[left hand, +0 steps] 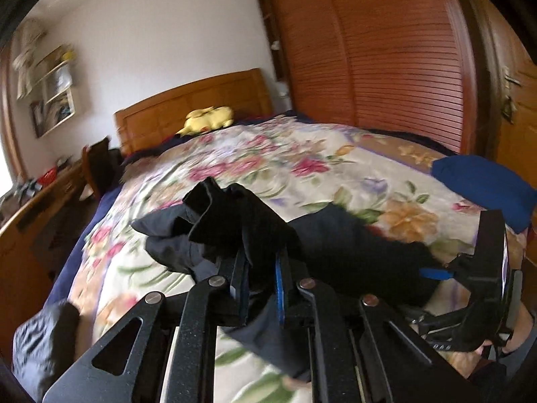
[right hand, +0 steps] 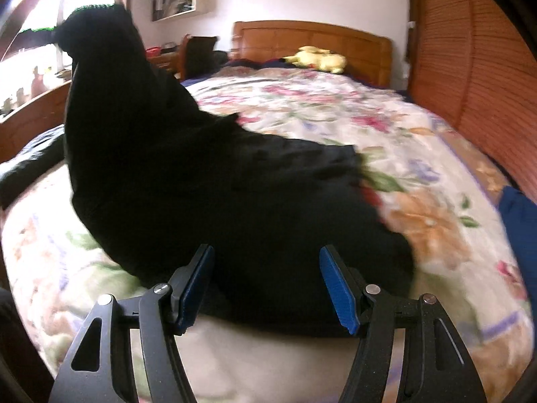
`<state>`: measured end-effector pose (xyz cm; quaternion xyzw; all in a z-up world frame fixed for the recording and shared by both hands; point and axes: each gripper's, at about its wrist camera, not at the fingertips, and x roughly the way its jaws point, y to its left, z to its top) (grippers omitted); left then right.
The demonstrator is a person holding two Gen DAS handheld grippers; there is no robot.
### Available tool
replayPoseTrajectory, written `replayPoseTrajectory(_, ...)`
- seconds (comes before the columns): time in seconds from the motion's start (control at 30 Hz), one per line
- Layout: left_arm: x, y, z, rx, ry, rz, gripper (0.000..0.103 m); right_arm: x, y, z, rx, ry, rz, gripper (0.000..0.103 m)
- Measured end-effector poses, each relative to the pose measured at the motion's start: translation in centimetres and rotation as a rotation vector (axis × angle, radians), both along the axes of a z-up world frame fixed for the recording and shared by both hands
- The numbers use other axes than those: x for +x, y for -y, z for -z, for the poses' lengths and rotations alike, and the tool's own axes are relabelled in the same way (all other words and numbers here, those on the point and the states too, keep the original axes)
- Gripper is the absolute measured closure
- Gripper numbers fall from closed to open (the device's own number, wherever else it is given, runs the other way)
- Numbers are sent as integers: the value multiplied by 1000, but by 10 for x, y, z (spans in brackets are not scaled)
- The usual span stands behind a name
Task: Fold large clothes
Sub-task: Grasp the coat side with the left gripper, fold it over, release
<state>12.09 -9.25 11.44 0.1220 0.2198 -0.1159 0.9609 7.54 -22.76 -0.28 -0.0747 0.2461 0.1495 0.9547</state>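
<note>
Left tongs point(left hand: 261, 278) pinch bunched black fabric garment point(left hand: 235, 215) at lower centre; only right view shows right tongs point(right hand: 266, 285) spread wide, empty, over floral-quilted bed point(right hand: 335, 107).

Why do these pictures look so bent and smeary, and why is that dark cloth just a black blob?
Both views are fisheye, so the wardrobe doors bow. In the left wrist view, motion blur smears the floral bedspread, while the left gripper, shut on the black garment, stays fairly sharp. In the right wrist view, window glare washes out the upper left and leaves the garment underexposed; the right gripper is open.
</note>
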Motion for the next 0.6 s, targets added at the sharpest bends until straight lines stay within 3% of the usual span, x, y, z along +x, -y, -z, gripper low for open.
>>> replayPoseTrajectory(0.23, -1, 69, 0, 19, -22, 136, 91, -10, 53, -2, 55, 16, 100, 36)
replayPoseTrajectory(0.4, 8, 107, 39, 52, -112, 203, 91, -15, 74, 0, 69, 23, 161, 36)
replayPoseTrajectory(0.5, 18, 115, 69, 62, -180, 204, 91, -19, 76, 1, 75, 21, 189, 36)
replayPoseTrajectory(0.6, 18, 117, 79, 52, -203, 198, 91, -19, 77, 1, 73, 20, 203, 36)
